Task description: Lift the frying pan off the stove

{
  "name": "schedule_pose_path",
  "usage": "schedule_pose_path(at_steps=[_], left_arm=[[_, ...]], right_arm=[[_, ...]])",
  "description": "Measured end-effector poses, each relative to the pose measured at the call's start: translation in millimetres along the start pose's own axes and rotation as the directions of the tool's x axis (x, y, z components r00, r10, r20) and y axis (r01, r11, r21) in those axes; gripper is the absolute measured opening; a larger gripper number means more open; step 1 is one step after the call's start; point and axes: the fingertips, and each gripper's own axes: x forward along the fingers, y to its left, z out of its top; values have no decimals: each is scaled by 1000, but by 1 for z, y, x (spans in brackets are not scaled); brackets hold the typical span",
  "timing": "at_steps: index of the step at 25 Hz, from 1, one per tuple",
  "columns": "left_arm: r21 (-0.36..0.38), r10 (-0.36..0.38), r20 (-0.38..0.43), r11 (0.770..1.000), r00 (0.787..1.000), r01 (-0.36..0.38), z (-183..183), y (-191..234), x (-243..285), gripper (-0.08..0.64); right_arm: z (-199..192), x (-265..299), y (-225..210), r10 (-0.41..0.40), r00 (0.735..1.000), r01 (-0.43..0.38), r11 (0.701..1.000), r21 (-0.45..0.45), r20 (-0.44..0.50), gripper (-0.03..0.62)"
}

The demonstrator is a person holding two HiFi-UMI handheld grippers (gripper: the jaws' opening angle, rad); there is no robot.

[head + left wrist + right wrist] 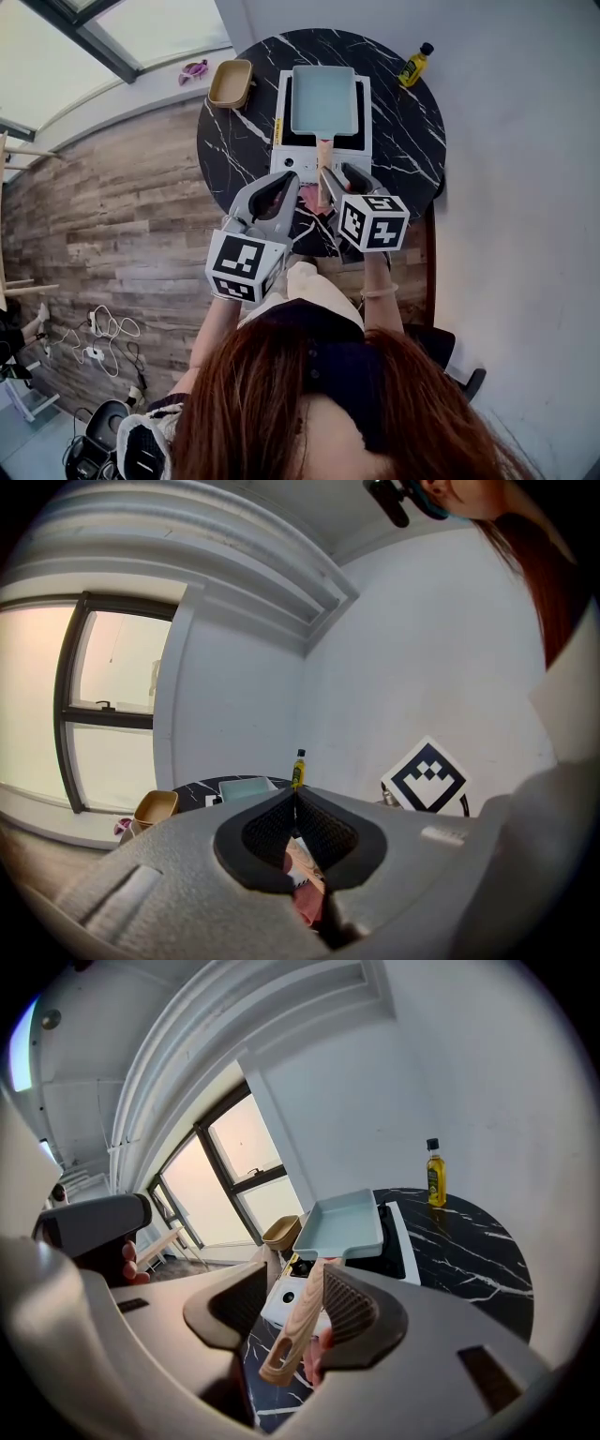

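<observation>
A pale blue square frying pan (323, 98) sits on the white single-burner stove (300, 161), its wooden handle (324, 155) pointing towards me. In the right gripper view the handle (298, 1330) runs between the jaws of my right gripper (295, 1277); it lies close against the right-hand pad, with a clear gap to the left-hand pad, so the jaws stand open. In the head view the right gripper (337, 174) is over the handle's near end. My left gripper (284, 185) hovers just left of it at the table's near edge, its tips (296, 796) meeting with nothing between them.
The stove stands on a round black marble table (412, 131). A yellow oil bottle (415, 65) is at the far right of it and a tan bowl (231, 82) at the far left. A white wall runs close on the right; wooden floor lies to the left.
</observation>
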Motion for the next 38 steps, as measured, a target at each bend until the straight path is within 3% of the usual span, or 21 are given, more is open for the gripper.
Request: schedule_pose_path(at_steps=[27, 32, 38], left_arm=[[-18, 4, -117, 1000, 993, -6, -33, 10, 26, 14], [-23, 12, -121, 1000, 993, -15, -34, 14, 28, 14], [-26, 27, -131, 999, 991, -31, -37, 18, 27, 14]], right_arm=[[-41, 69, -24, 112, 982, -78, 974, 212, -153, 249], [-43, 76, -25, 150, 975, -101, 957, 274, -166, 255], [-49, 84, -18, 246, 953, -169, 915, 367, -175, 252]])
